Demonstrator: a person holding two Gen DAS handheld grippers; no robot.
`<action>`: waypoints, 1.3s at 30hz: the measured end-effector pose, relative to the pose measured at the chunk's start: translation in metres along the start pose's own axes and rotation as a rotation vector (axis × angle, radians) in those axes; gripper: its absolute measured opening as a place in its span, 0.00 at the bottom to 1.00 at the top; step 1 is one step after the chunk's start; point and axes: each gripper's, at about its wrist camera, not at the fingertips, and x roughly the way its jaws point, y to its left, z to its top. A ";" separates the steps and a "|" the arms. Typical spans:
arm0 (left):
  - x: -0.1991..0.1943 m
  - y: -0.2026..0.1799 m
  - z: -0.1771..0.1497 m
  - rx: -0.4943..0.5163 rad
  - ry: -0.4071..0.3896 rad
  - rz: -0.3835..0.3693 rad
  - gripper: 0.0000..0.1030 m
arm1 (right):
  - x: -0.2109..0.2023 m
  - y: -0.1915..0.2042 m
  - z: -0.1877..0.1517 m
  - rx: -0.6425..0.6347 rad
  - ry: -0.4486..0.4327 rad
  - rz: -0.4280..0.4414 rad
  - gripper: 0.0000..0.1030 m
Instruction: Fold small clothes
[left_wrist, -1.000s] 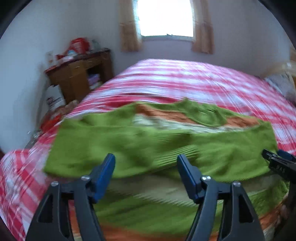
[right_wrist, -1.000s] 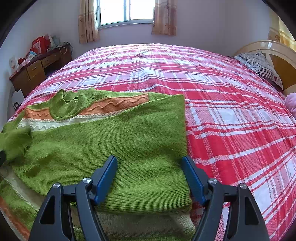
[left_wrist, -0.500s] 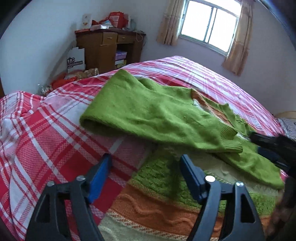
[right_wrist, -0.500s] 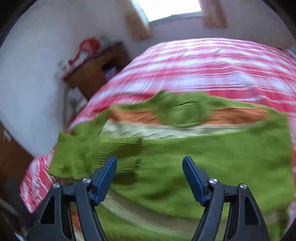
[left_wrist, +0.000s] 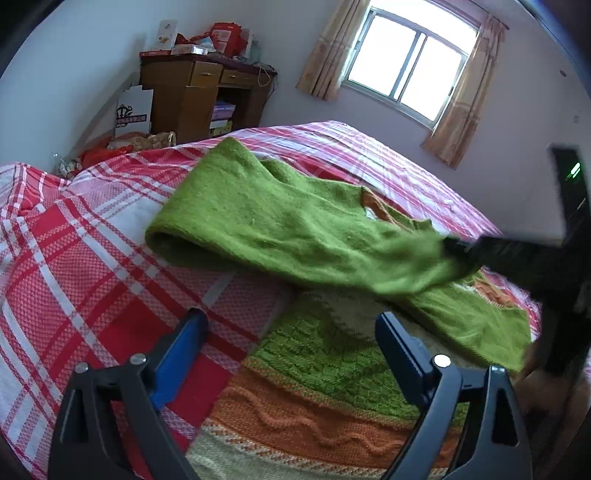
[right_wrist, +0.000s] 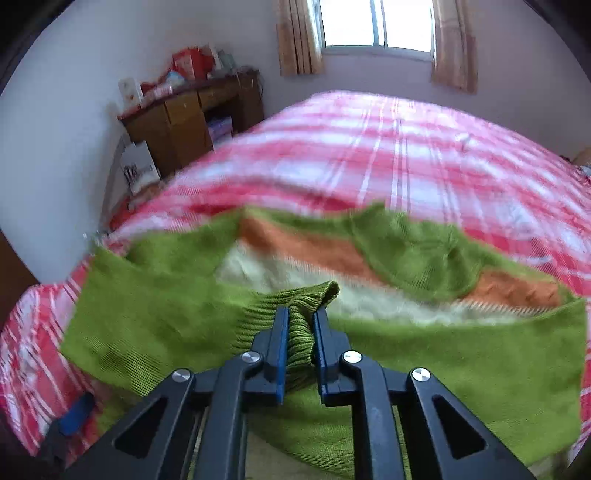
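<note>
A green knit sweater (left_wrist: 332, 358) with orange and cream bands lies on the red plaid bed (left_wrist: 74, 258). Its left sleeve (left_wrist: 280, 225) stretches across the body. My right gripper (right_wrist: 300, 325) is shut on the sleeve's ribbed cuff (right_wrist: 299, 332); in the left wrist view it shows as a dark blurred shape (left_wrist: 517, 254) holding the cuff end. My left gripper (left_wrist: 290, 332) is open and empty, hovering over the sweater's lower left edge. The collar (right_wrist: 410, 254) and far side of the sweater show in the right wrist view.
A wooden desk (left_wrist: 199, 96) with boxes on top stands by the wall left of the bed, with bags and clutter (left_wrist: 122, 144) on the floor beside it. A curtained window (left_wrist: 406, 85) is at the far wall. The bed's left edge (left_wrist: 22, 177) is near.
My right gripper was open and has closed on the sleeve cuff, pulling the sleeve across the sweater body. My left gripper stayed open and swung left toward the sweater's lower edge.
</note>
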 end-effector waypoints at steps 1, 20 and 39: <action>0.000 0.000 0.000 0.000 0.000 0.000 0.92 | -0.011 -0.001 0.009 0.000 -0.032 0.002 0.12; 0.001 -0.006 0.000 0.033 0.005 0.045 0.92 | -0.074 -0.179 -0.032 0.224 -0.020 -0.219 0.08; 0.000 -0.005 -0.002 0.034 0.003 0.050 0.92 | -0.001 -0.065 -0.044 -0.056 0.123 -0.193 0.11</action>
